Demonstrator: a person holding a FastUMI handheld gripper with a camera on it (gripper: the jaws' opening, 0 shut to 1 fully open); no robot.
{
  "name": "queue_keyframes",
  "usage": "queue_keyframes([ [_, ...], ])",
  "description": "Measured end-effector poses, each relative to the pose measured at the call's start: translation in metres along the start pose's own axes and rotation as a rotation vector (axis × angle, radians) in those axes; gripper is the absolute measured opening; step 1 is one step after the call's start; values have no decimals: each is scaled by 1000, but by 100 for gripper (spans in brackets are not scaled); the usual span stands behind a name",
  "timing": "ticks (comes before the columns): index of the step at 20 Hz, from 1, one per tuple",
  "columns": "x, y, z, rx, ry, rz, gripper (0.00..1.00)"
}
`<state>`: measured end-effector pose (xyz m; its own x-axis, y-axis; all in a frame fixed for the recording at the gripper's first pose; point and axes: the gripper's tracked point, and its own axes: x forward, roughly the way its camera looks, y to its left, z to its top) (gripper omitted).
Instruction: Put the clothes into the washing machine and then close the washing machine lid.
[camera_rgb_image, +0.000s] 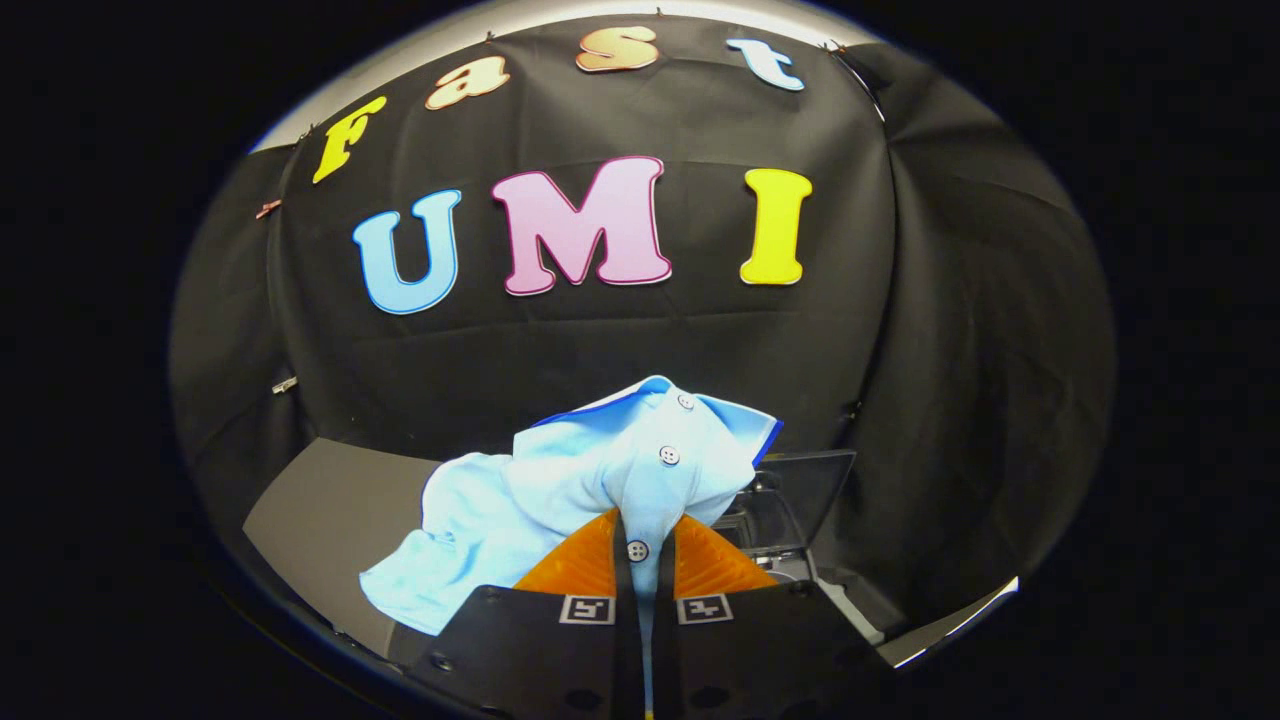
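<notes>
A light blue polo shirt (560, 500) with white buttons and a dark blue collar edge hangs lifted off the grey table (320, 500). My gripper (640, 545) is shut on its button placket, and the cloth is pinched between both fingers. The shirt's body drapes down to the left of the fingers, its lower end near the table. Beyond the fingers to the right stands the washing machine (790, 540) with its clear lid (815, 485) raised upright. The machine's opening is mostly hidden behind the shirt and the right finger.
The black cloth booth wall rises close behind the table and curves round on the right. A light strip of floor or table edge (950, 620) lies to the right of the machine.
</notes>
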<state>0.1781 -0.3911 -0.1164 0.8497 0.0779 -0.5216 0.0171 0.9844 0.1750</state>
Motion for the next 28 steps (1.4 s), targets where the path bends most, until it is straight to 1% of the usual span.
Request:
queue_keyframes([
  [2, 8, -15, -6, -5, 23, 23, 8],
  [7, 14, -15, -31, -72, 73, 110, 8],
  [11, 19, -17, -40, -67, 101, 151, 8],
  [14, 31, -17, -62, -39, 170, 170, 8],
  [17, 49, -19, -98, -21, 246, 164, 8],
  [22, 79, -24, -150, -82, 330, 129, 8],
  [24, 88, -34, -173, -94, 360, 110, 8],
  [28, 98, -43, -224, -74, 448, 77, 8],
])
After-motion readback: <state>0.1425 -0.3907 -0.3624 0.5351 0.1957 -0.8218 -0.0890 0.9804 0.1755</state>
